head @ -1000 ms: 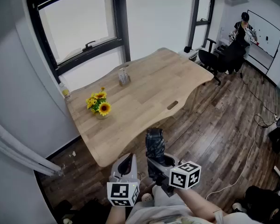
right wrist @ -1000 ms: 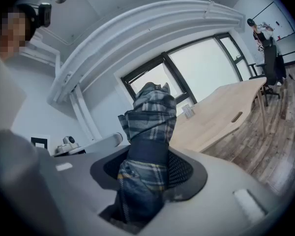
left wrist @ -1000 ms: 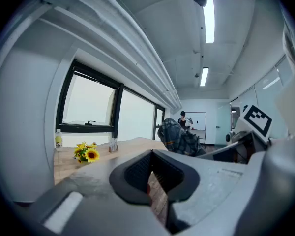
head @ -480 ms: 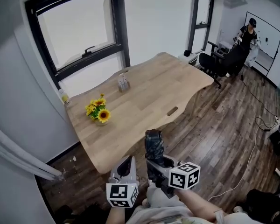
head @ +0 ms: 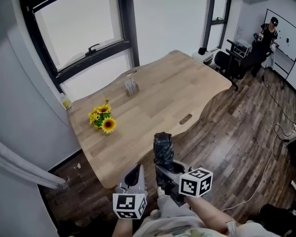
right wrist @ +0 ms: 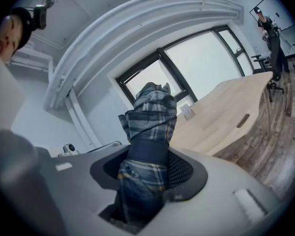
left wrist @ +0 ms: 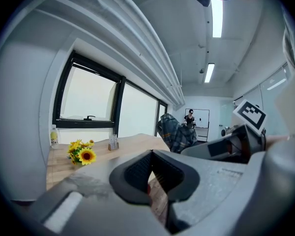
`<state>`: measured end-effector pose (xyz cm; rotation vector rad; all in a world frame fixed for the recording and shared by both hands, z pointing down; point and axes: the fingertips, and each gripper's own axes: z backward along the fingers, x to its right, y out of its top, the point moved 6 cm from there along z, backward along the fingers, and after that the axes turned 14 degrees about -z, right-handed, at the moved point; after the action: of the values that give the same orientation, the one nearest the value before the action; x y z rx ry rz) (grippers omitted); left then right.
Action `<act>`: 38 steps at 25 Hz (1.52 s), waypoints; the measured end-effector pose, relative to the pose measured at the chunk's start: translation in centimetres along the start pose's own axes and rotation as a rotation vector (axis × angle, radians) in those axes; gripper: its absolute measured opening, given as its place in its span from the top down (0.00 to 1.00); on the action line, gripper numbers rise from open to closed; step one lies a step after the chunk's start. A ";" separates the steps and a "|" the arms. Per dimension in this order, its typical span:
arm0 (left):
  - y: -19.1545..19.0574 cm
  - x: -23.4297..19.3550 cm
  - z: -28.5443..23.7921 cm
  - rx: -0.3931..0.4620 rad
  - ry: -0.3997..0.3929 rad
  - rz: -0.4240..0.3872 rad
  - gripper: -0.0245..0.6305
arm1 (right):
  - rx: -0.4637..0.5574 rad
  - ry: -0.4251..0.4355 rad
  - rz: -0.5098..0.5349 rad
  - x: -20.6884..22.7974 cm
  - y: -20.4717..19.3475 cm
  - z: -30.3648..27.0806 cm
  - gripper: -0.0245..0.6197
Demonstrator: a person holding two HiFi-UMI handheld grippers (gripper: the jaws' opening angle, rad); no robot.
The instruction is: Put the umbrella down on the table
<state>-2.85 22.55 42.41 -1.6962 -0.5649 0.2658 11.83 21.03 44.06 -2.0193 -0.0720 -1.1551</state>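
**Umbrella carried up to the table's near edge, not yet set down**

The table (head: 153,100) now lies closer under both grippers than a second ago, so the approach looks nearly over and only the laying down is left. The folded plaid umbrella (head: 163,149) stands upright in the right gripper (head: 166,171), whose jaws are clamped on its lower part, held in the air over the near edge. The left gripper (head: 134,174), beside it, has its jaws together on nothing. On the wood, the sunflowers (head: 102,121) sit to the left, a small card stand (head: 131,86) sits farther off, and a slot (head: 185,118) lies near the right edge. None of them lies in the path to the middle. An office chair (head: 232,63) and a person (head: 269,32) are far right, well apart.
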 end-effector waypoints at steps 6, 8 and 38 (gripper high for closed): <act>0.5 -1.5 -3.3 -0.010 0.007 0.002 0.96 | -0.017 0.008 -0.013 1.3 2.7 -2.5 0.66; 0.7 -2.1 -4.2 -0.011 0.011 0.002 0.96 | -0.019 0.009 -0.016 1.6 3.6 -3.2 0.66; 0.5 -7.4 -12.0 -0.055 0.127 0.026 0.96 | -0.085 0.060 -0.032 6.4 10.9 -11.0 0.66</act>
<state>-3.35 8.55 43.46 -1.7613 -0.4594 0.1609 12.29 4.32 45.22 -2.0628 -0.0255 -1.2579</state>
